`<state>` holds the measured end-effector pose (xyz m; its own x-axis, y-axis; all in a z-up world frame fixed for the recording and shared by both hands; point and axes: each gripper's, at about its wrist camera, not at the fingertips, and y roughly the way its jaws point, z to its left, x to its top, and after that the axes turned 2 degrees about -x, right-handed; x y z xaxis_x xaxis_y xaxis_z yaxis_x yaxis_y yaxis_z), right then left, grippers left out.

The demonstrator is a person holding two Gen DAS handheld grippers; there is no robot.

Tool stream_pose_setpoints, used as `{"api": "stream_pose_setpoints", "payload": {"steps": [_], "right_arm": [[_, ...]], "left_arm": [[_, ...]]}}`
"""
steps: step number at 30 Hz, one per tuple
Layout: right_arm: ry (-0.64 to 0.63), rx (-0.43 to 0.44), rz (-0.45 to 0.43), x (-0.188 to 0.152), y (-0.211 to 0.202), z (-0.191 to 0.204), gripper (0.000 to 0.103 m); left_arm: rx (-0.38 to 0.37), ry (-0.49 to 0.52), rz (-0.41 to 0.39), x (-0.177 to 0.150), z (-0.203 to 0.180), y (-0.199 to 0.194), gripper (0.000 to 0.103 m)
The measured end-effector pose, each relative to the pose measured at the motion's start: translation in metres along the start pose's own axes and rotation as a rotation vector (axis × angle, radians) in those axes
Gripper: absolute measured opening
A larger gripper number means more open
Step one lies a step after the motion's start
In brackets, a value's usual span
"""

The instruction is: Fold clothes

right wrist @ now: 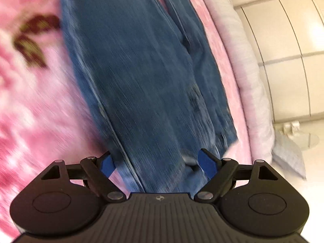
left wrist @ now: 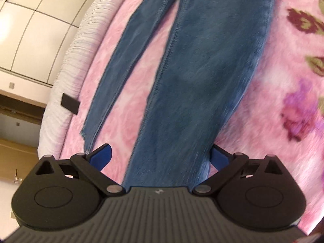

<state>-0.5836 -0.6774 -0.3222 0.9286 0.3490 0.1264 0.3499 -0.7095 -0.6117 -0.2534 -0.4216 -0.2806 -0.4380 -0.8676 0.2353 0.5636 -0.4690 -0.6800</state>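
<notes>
A pair of blue jeans (left wrist: pixel 192 77) lies stretched out on a pink floral blanket (left wrist: pixel 283 93). In the left wrist view one leg runs down between my left gripper's (left wrist: pixel 161 158) wide-open blue fingers (left wrist: pixel 102 157); the other leg lies to the left. My right gripper (right wrist: pixel 158 163) is open too, its blue fingers (right wrist: pixel 207 165) either side of the jeans (right wrist: pixel 137 77) near their end. The right wrist view is blurred by motion. Whether cloth touches the pads cannot be told.
The blanket (right wrist: pixel 36 105) covers a bed with a white mattress edge (left wrist: pixel 66 64), also in the right wrist view (right wrist: pixel 249 77). A small black tag (left wrist: pixel 69 103) sits on that edge. Cream cabinet panels (right wrist: pixel 289 40) and pale floor lie beyond.
</notes>
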Motion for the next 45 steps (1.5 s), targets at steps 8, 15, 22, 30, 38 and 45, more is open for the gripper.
{"api": "stream_pose_setpoints", "payload": {"steps": [8,15,22,30,38,45], "right_arm": [[-0.043,0.018,-0.006,0.003,0.006,0.002,0.05],[-0.064,0.055,-0.04,0.006,0.001,-0.013,0.034],[-0.078,0.064,-0.028,0.008,0.002,-0.008,0.037],[-0.093,0.076,-0.001,0.023,0.018,0.007,0.038],[-0.096,0.075,0.008,0.02,0.016,0.007,0.038],[-0.104,0.079,0.018,0.022,0.019,0.008,0.036]], "left_arm": [[0.02,-0.003,-0.019,0.02,0.003,0.011,0.073],[0.028,0.081,-0.011,0.004,0.0,-0.002,0.078],[0.056,0.151,0.06,-0.031,-0.008,-0.006,0.085],[0.066,0.183,0.039,-0.033,-0.012,0.003,0.081],[0.097,0.147,0.169,-0.065,-0.005,0.015,0.054],[0.069,0.147,0.16,-0.072,-0.001,0.017,0.012]]}}
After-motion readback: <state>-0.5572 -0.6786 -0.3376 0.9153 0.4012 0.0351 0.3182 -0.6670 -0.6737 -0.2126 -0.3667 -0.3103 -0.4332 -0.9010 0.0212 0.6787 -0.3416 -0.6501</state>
